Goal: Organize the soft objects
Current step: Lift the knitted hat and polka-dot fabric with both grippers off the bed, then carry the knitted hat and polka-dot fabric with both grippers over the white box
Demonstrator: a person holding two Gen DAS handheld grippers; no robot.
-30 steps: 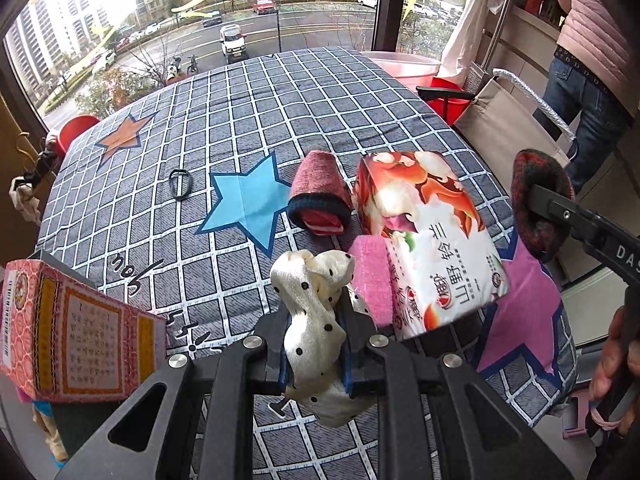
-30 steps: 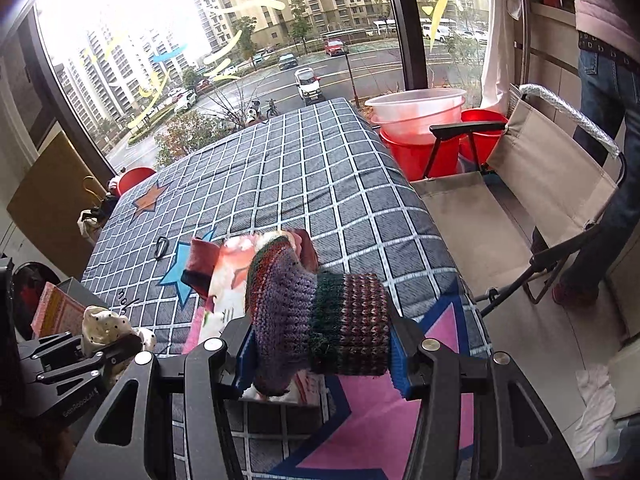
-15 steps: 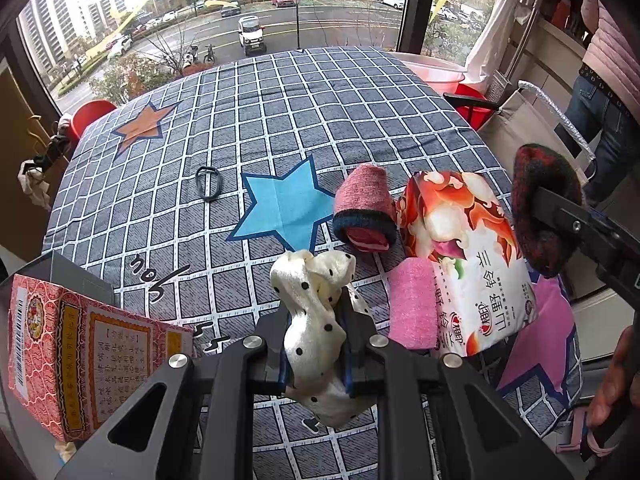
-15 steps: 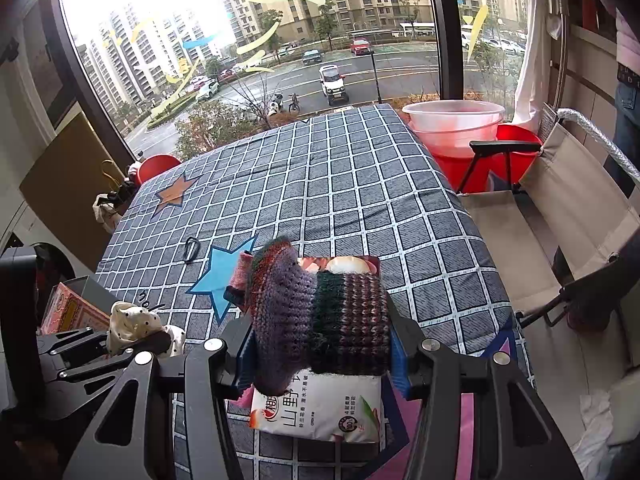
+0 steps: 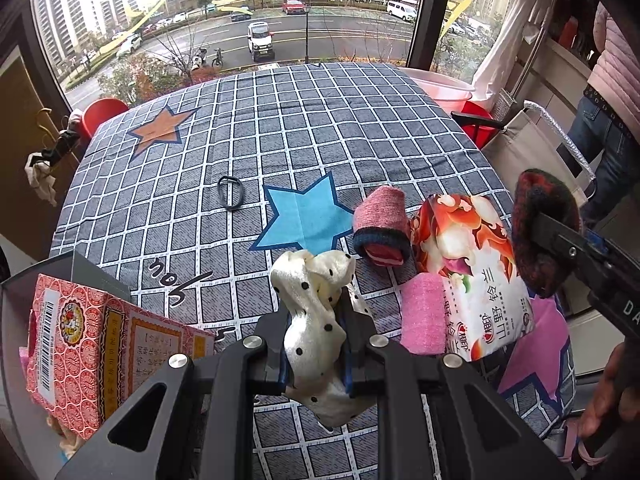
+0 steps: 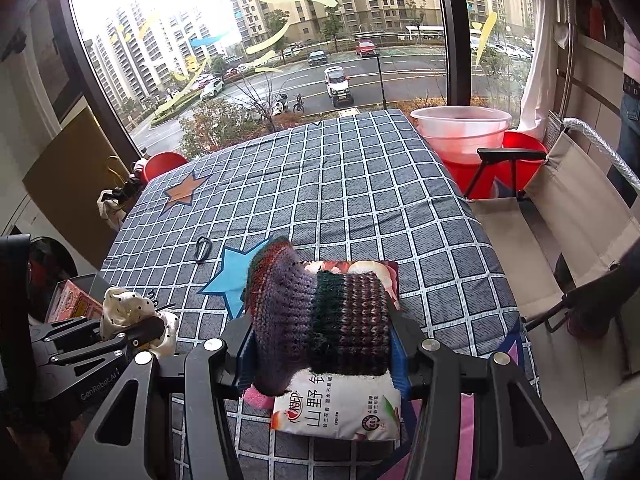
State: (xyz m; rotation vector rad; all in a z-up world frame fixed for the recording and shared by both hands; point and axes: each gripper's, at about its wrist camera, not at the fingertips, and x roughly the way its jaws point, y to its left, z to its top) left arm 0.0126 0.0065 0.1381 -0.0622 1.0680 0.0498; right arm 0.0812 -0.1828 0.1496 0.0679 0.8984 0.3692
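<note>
My left gripper [image 5: 316, 344] is shut on a cream polka-dot scrunchie [image 5: 314, 312] and holds it above the near edge of the checked tablecloth [image 5: 304, 128]; it also shows in the right wrist view [image 6: 132, 316]. My right gripper [image 6: 320, 344] is shut on a multicolour knitted item [image 6: 320, 316] and holds it over a floral soft pack [image 6: 340, 416]. In the left wrist view the knitted item [image 5: 544, 232] hangs at the right, above the pack [image 5: 476, 276]. A rolled pink sock [image 5: 382, 226] and a pink sponge [image 5: 424, 316] lie beside the pack.
A red printed box [image 5: 92, 352] stands in a grey bin at the near left. A dark hair tie [image 5: 229, 198] lies near the blue star. Red and clear tubs [image 6: 464, 136] and a folding chair [image 6: 560, 216] stand right of the table. A person [image 5: 608, 92] stands at far right.
Both grippers have drawn back and risen a little with their loads still held. More of the table now shows; the pack lies lower in the right wrist view.
</note>
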